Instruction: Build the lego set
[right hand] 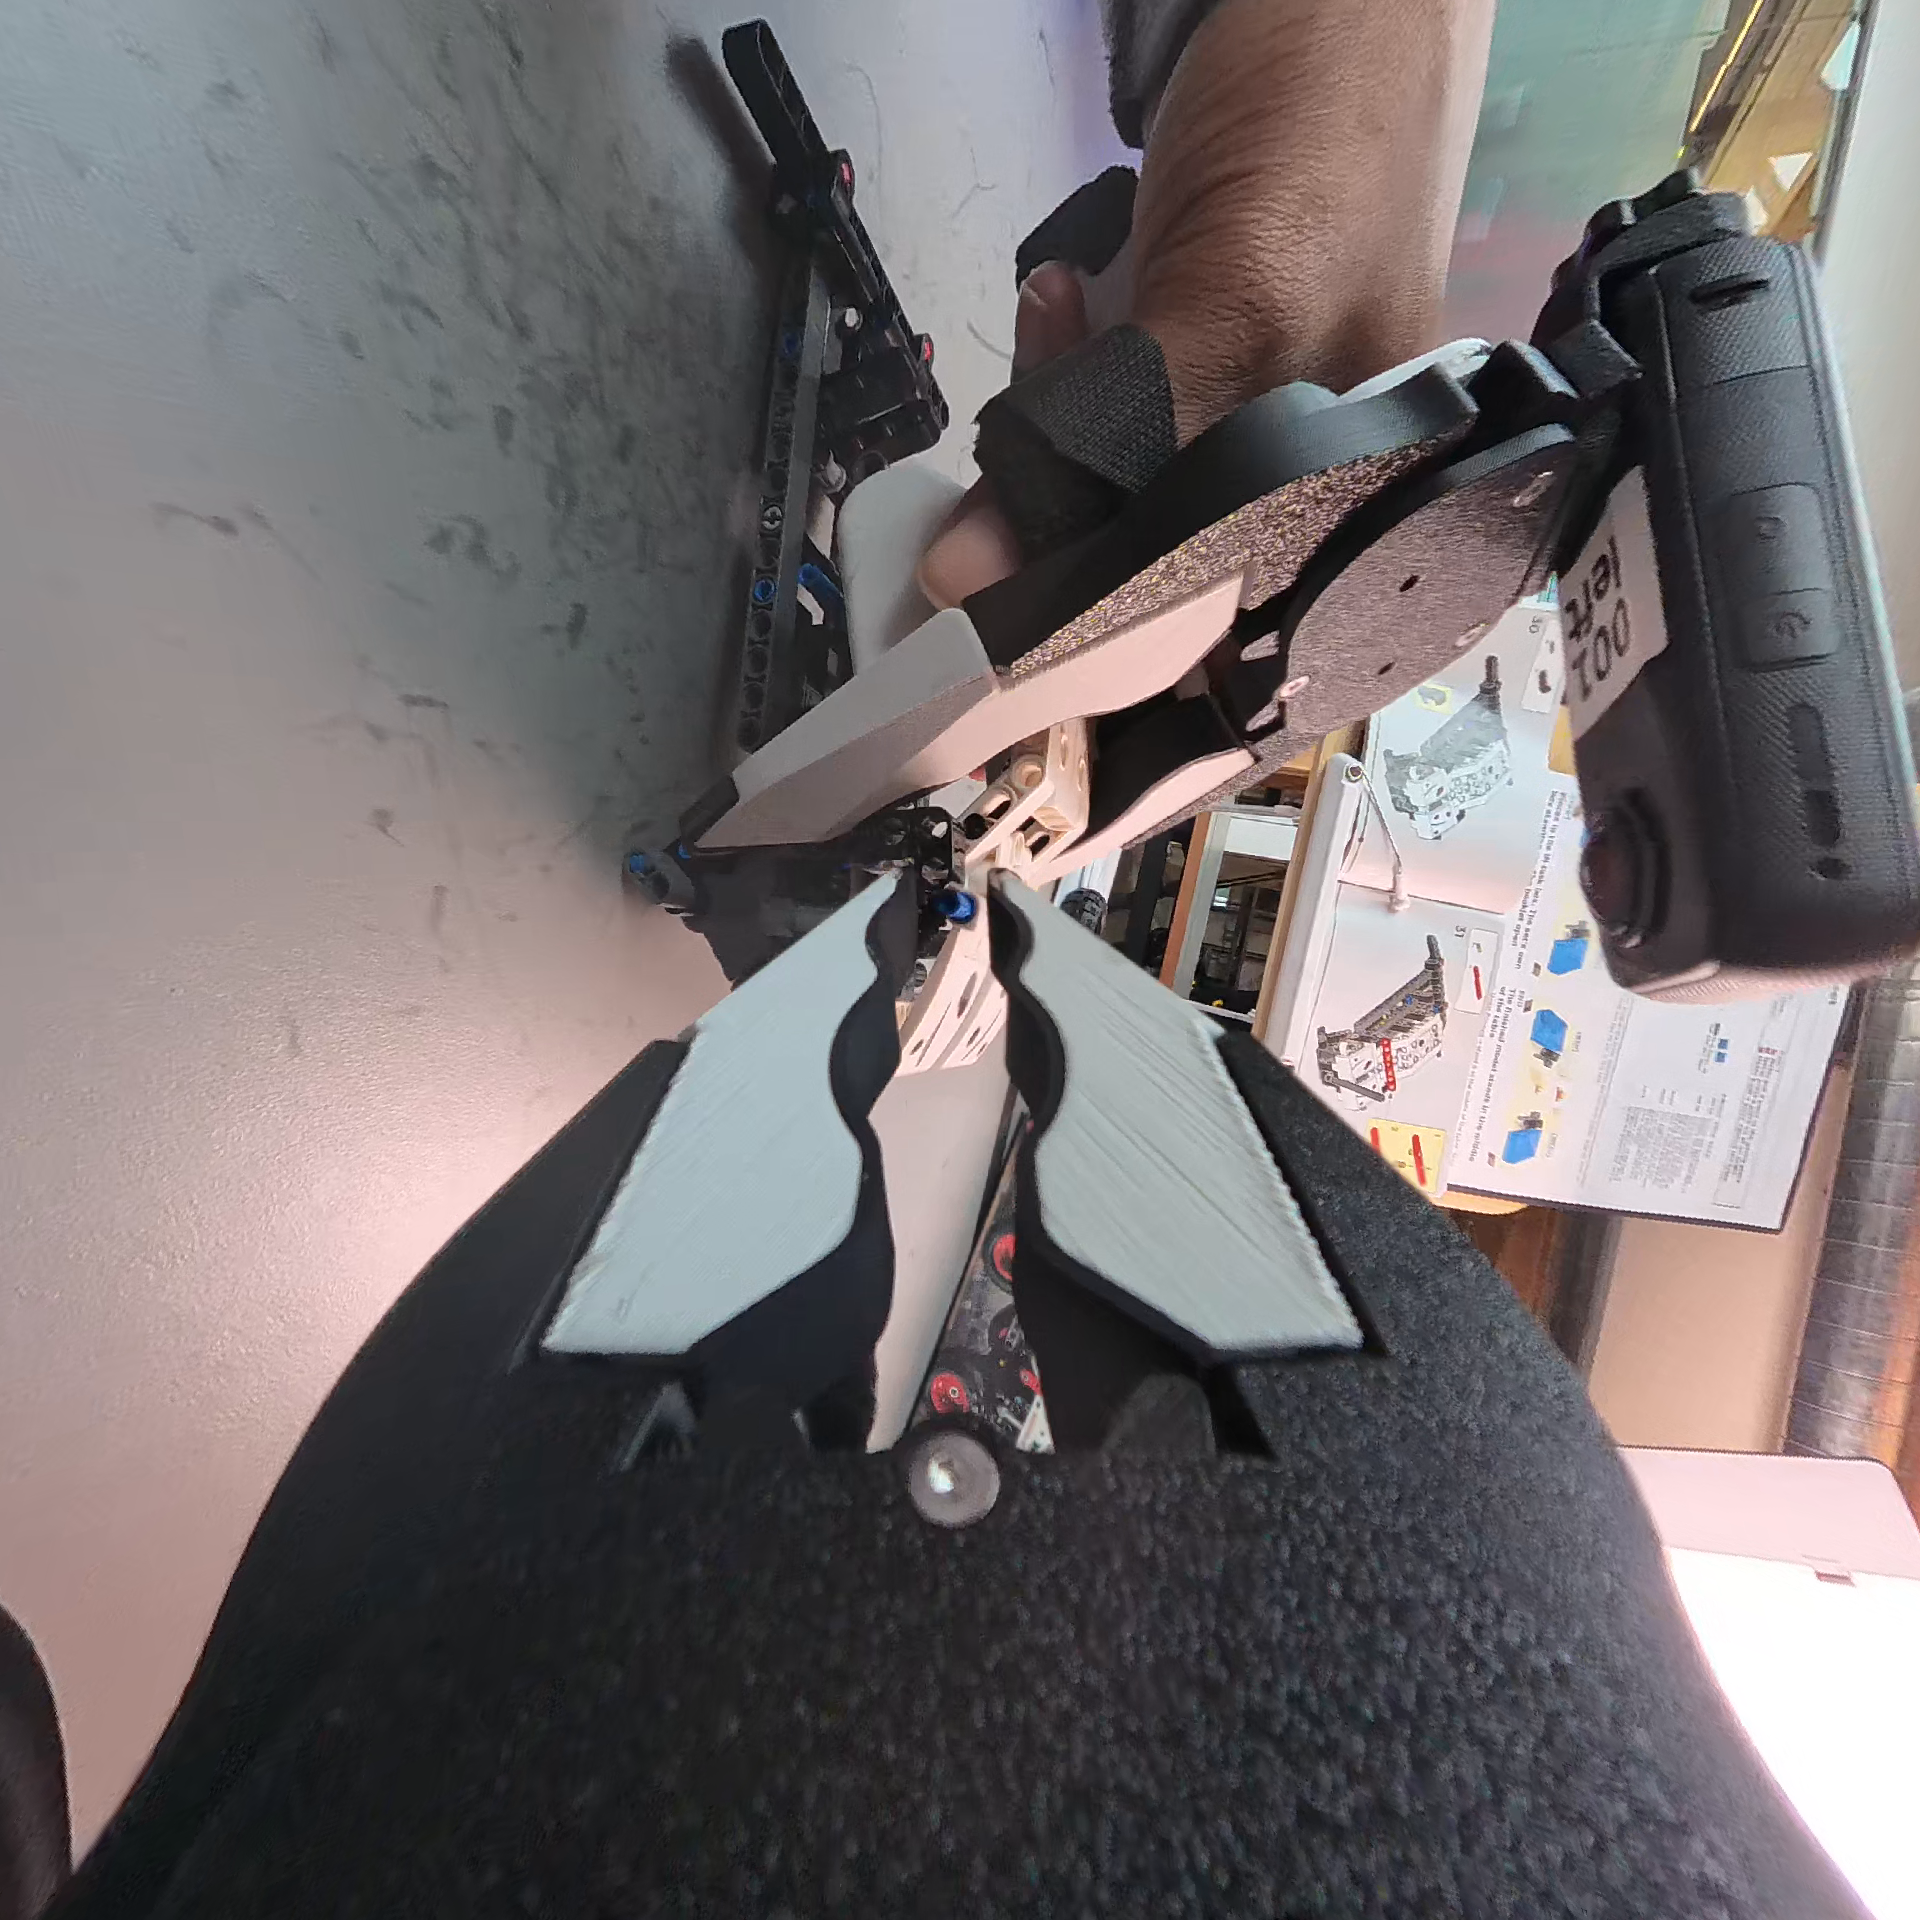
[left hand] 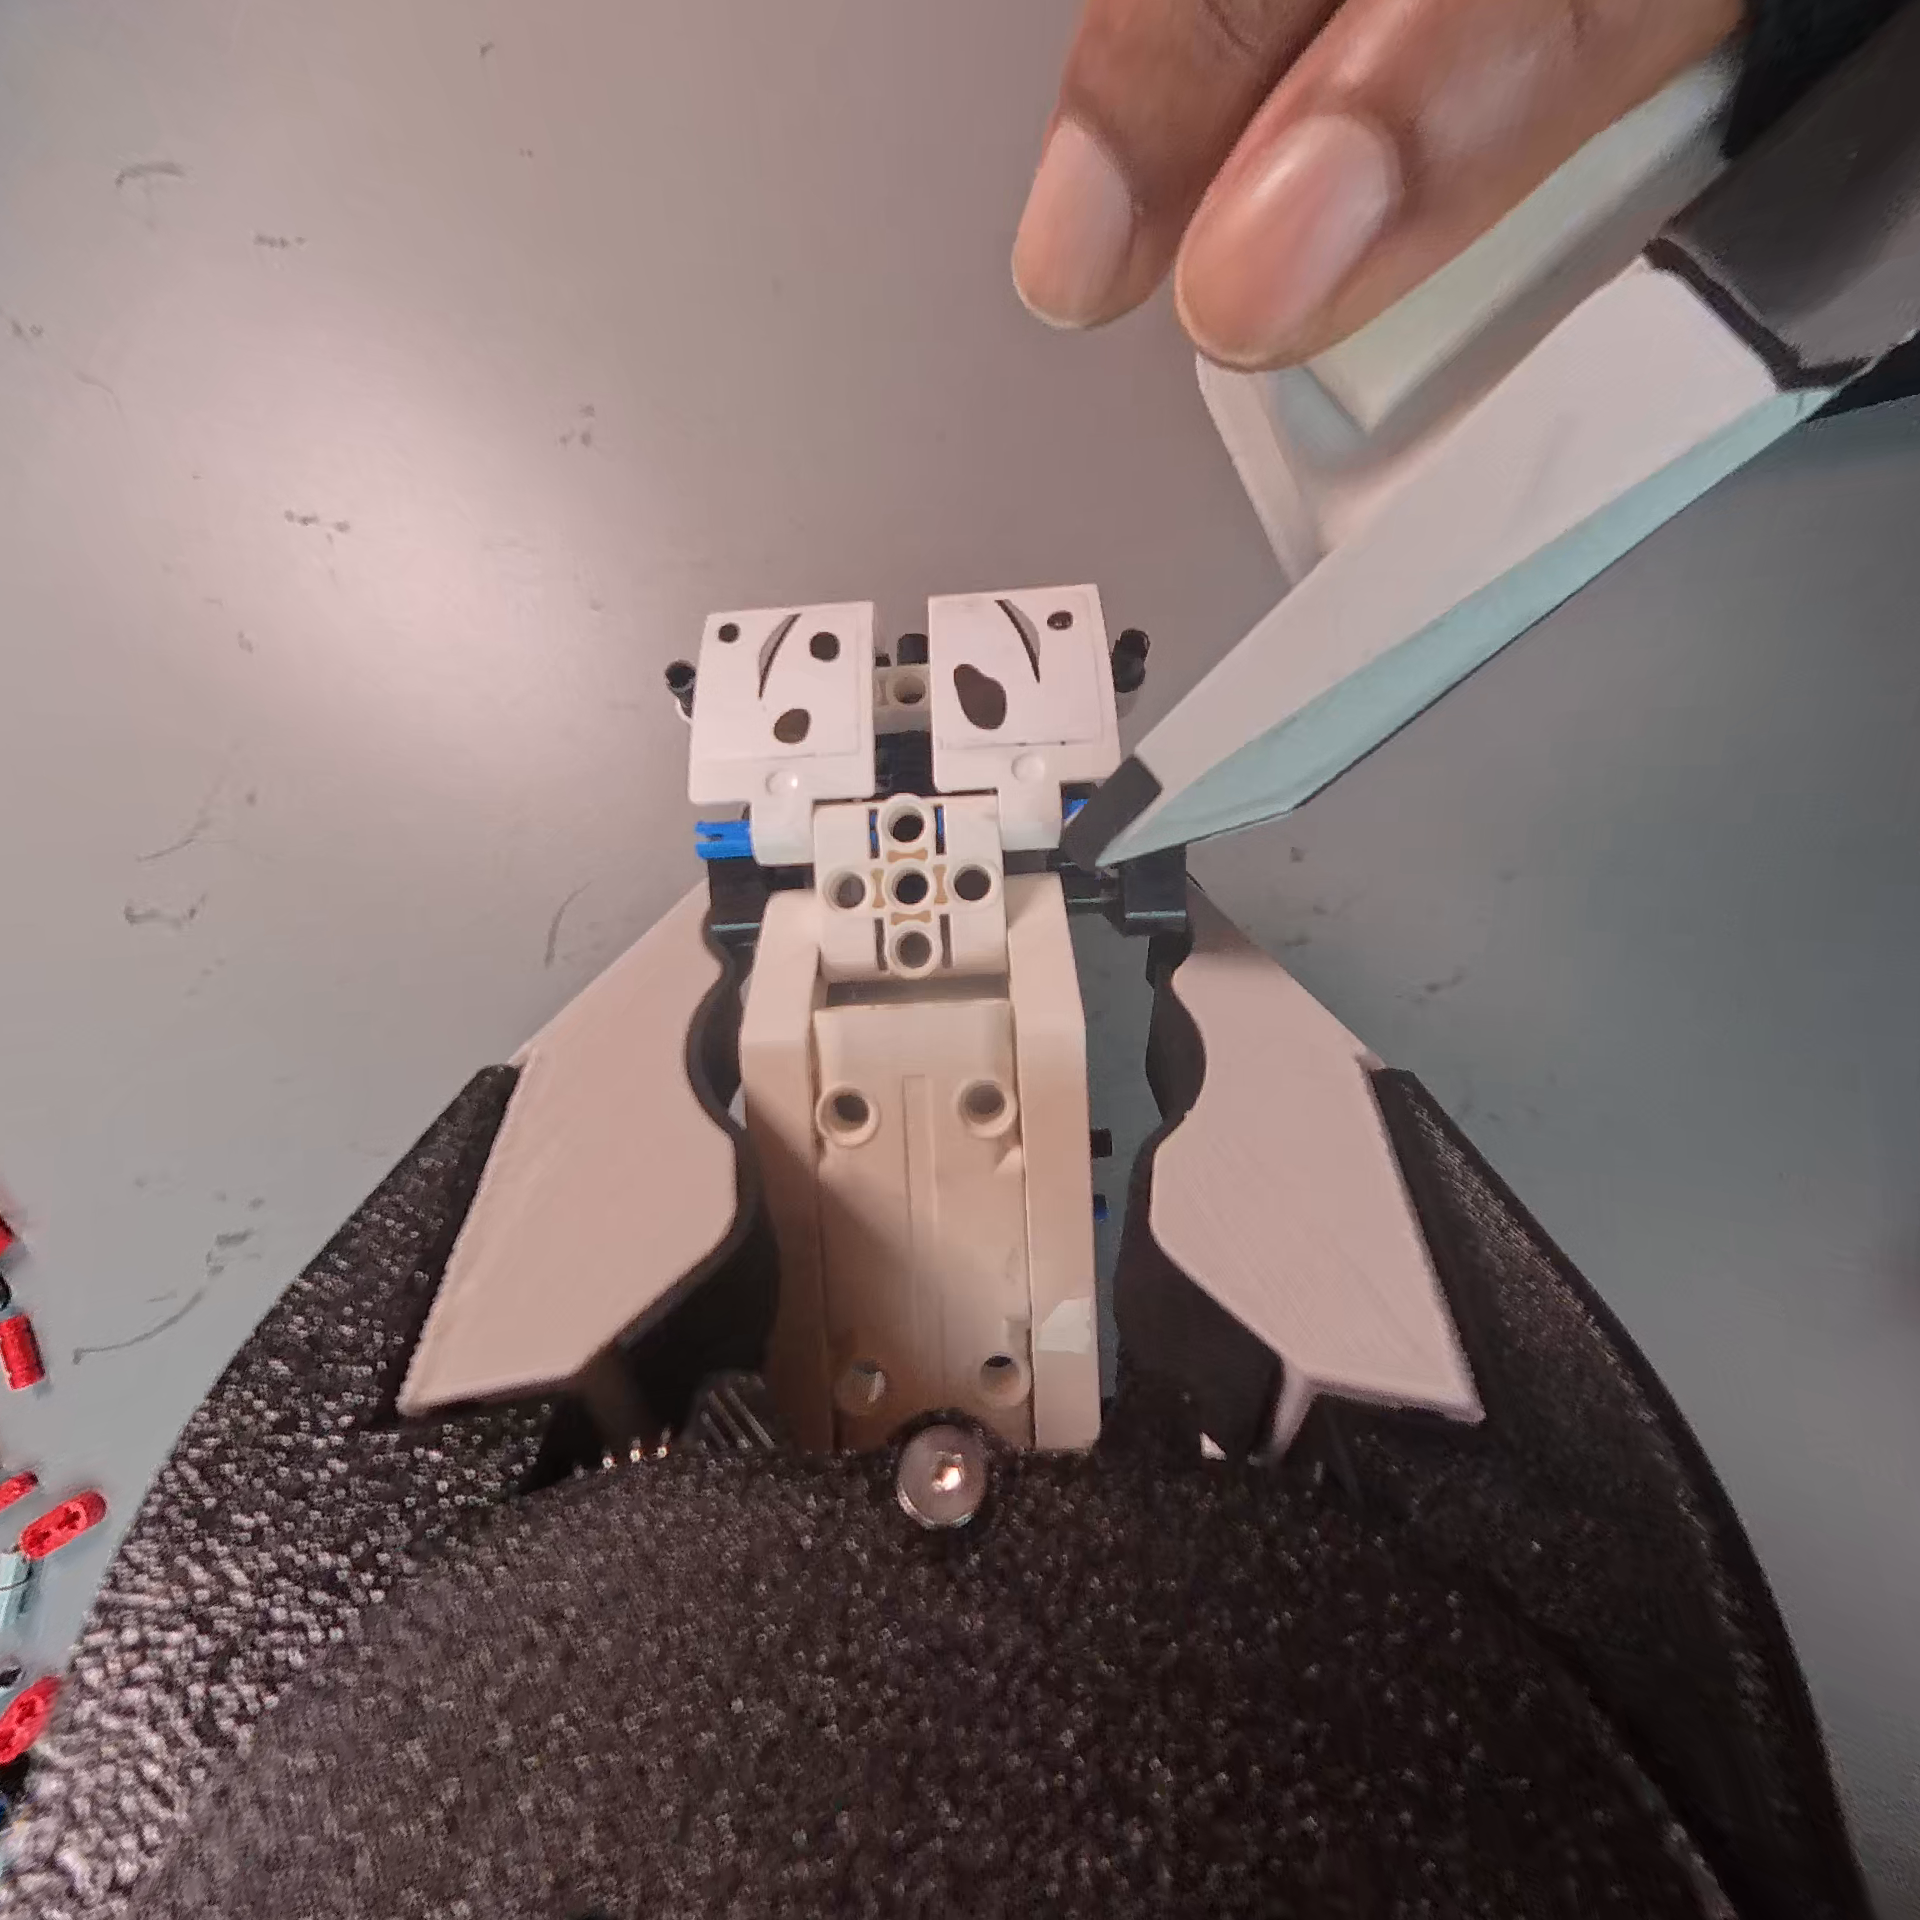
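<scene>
Though its fingers sit nearly pressed together at a blue pin (right hand: 956, 906), cannot tell whether the right gripper (right hand: 954, 888) truly pinches it: blurred and crowded there. Left gripper (left hand: 940, 914) with fingers pinching the white model (left hand: 914, 1143) over the grey surface (left hand: 312, 520); near end of the model hidden behind the black mount.

Only in the left wrist view: two spotted white panels (left hand: 779, 707), plus a few red pieces (left hand: 21, 1351) cut off at the edge, count unclear.

Only in the right wrist view: one black frame (right hand: 800, 416) lying on the surface, one open booklet (right hand: 1621, 1101), one hand (right hand: 1268, 229).
</scene>
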